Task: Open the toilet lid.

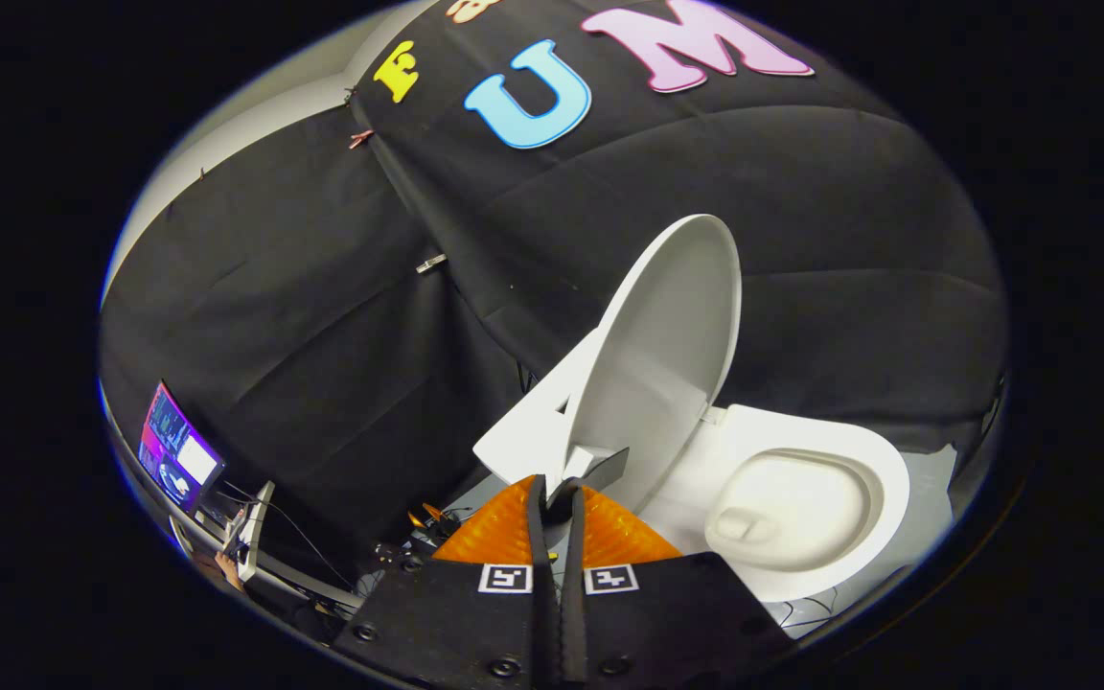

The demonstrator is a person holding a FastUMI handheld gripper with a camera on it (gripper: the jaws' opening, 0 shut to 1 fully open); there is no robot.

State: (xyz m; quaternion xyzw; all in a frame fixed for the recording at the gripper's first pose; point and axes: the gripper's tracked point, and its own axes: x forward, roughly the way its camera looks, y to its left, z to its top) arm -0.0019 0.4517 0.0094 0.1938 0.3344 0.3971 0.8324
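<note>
White toilet lid [667,355] upright (bowl [792,508] exposed), hand-held gripper [557,494] pressed together nearby.

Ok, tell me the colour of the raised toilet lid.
White, plain with no pattern. The toilet lid stands raised just beyond the closed gripper, clearest in the gripper view.

The claw [559,498] has ribbed pads, square markers (two) and round screws.

- Black cloth wall [322,316] behind, creased, pinned with small clips [431,263].
- Lit monitor [178,458] low at far side, tilted.
- Pale stand or bracket [255,532] beside monitor, cables [308,537] trailing from it.
- Light floor sheet [931,489] under the fixture.
</note>
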